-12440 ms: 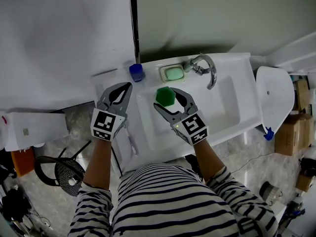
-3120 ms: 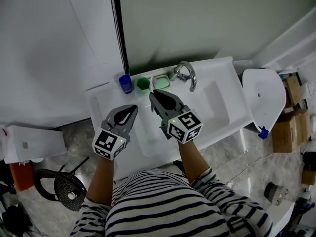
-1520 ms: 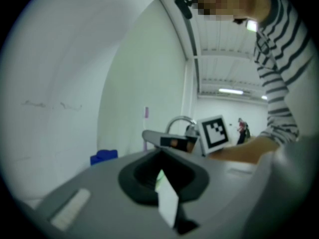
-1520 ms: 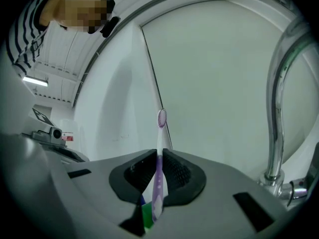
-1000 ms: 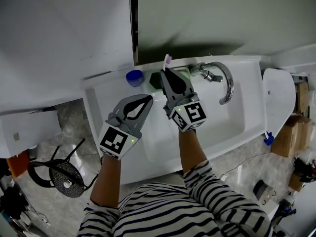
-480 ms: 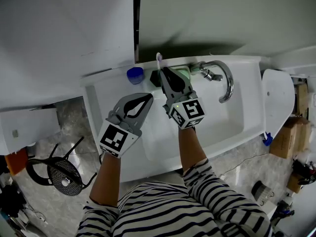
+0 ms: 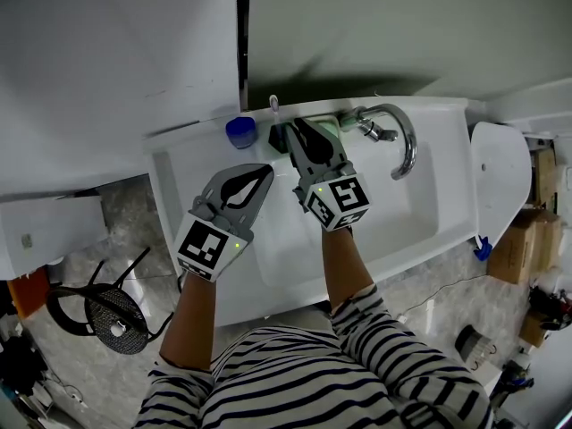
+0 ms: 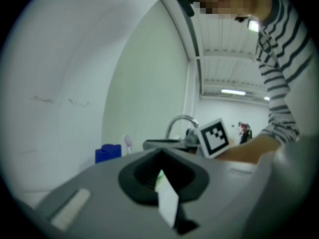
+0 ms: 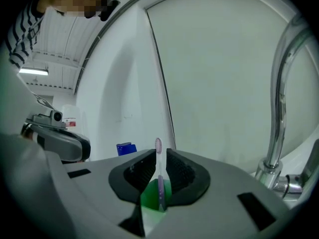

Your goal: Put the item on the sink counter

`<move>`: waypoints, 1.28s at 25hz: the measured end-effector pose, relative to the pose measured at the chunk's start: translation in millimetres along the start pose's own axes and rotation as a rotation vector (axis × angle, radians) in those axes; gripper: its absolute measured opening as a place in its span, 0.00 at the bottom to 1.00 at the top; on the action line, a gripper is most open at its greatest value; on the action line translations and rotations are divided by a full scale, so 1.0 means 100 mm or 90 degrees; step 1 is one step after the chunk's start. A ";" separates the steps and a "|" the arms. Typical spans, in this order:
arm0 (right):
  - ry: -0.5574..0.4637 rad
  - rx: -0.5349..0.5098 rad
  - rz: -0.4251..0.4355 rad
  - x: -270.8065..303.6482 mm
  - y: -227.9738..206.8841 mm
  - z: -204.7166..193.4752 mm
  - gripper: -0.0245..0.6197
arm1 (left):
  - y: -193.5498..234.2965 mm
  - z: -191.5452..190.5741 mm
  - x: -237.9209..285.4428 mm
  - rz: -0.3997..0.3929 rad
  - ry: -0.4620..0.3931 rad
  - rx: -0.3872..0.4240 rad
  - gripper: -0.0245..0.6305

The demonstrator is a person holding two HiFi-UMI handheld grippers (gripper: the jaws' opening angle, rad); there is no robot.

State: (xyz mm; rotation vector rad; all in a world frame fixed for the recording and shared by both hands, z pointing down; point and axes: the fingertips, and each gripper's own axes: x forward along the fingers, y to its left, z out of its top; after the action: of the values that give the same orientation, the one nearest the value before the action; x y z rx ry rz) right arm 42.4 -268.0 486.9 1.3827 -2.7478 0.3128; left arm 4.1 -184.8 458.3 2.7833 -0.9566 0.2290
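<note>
A white toothbrush (image 7: 273,105) with a pink bristle head (image 9: 158,144) stands upright between the pads of my right gripper (image 7: 294,130), which is shut on its handle (image 9: 160,183). Its lower end sits over the green cup (image 9: 151,197), which stands on the back of the sink counter (image 7: 192,138). In the head view the right gripper hides most of the cup. I cannot tell whether the brush touches it. My left gripper (image 7: 264,170) hovers over the left part of the basin, shut with nothing in it (image 8: 160,154).
A blue jar (image 7: 239,130) stands on the counter just left of the cup. A chrome faucet (image 7: 399,138) arches over the basin to the right (image 9: 279,103). The wall rises directly behind the counter. A white toilet lid (image 7: 498,172) lies at far right.
The toothbrush head now shows further left of the right gripper's tips than a second ago. Both grippers have kept their places.
</note>
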 end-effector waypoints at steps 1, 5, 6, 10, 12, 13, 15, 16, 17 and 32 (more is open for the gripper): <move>-0.001 -0.001 0.000 -0.01 0.00 0.01 0.10 | -0.01 0.00 0.00 -0.001 0.000 0.001 0.05; -0.006 0.000 0.002 -0.06 0.01 0.07 0.10 | -0.06 0.03 0.00 -0.004 0.001 0.007 0.05; -0.008 0.002 0.005 -0.08 0.02 0.08 0.10 | -0.08 0.04 -0.01 -0.004 0.001 0.009 0.05; -0.019 0.016 0.022 -0.16 0.11 0.14 0.10 | -0.14 0.07 -0.05 -0.009 0.004 0.015 0.05; -0.023 0.026 0.028 -0.21 0.14 0.16 0.10 | -0.16 0.09 -0.06 -0.011 0.003 0.015 0.05; -0.024 0.032 0.029 -0.24 0.16 0.18 0.10 | -0.17 0.10 -0.07 -0.012 0.002 0.015 0.05; -0.025 0.039 0.028 -0.31 0.19 0.21 0.10 | -0.19 0.11 -0.10 -0.012 -0.001 0.012 0.05; -0.024 0.037 0.026 -0.35 0.20 0.22 0.10 | -0.20 0.13 -0.11 -0.012 -0.003 0.011 0.05; -0.023 0.035 0.025 -0.39 0.22 0.24 0.10 | -0.22 0.14 -0.13 -0.013 -0.006 0.011 0.05; -0.022 -0.008 0.016 -1.15 0.52 0.74 0.10 | -0.58 0.53 -0.33 -0.051 -0.046 0.038 0.05</move>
State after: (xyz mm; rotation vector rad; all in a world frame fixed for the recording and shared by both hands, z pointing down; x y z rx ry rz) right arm 73.3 -161.5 390.6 1.3637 -2.7917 0.2743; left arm 18.3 -132.7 392.2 2.8957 -0.8644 0.1494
